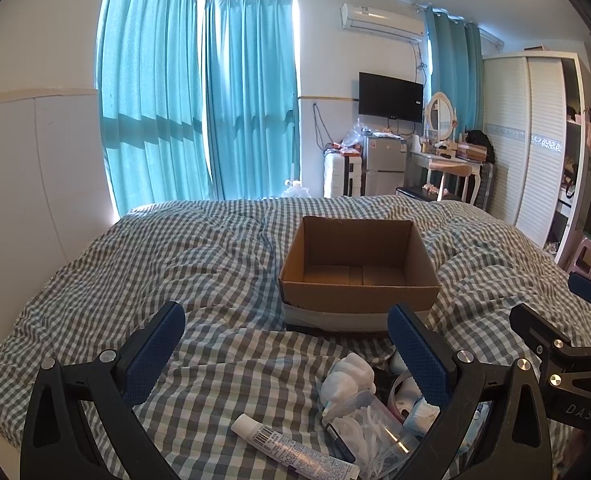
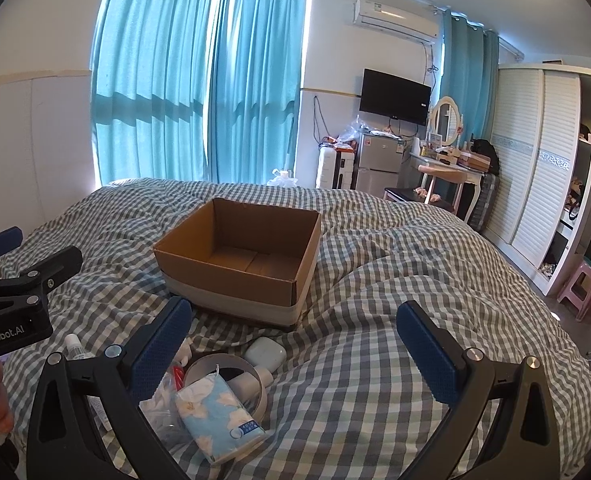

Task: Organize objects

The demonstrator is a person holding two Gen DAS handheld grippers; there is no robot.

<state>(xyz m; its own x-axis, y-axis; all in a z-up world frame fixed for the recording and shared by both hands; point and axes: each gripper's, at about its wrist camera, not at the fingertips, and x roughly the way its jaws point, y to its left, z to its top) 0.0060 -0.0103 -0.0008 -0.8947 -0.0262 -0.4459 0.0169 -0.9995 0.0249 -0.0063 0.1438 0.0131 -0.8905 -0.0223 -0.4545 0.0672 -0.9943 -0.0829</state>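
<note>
An empty open cardboard box [image 1: 355,292] [image 2: 231,276] sits on the checked bed cover. In front of it lies a small pile: a white tube [image 1: 291,452], a clear bag of white bits [image 1: 375,428], a floral tissue pack [image 2: 219,416], a white tape ring [image 2: 231,364] and a white earbud case [image 2: 265,354]. My left gripper [image 1: 287,356] is open and empty above the pile's left side. My right gripper [image 2: 295,354] is open and empty above the pile's right side. Each gripper also shows in the other's view, the right [image 1: 555,320] and the left [image 2: 23,260].
The bed [image 1: 175,264] fills the foreground, with a white wall panel on the left. Beyond it are teal curtains [image 1: 199,112], a small fridge [image 1: 383,168], a suitcase, a dressing table with a chair [image 1: 451,168], a white wardrobe [image 1: 535,140] and a pink stool [image 2: 579,288].
</note>
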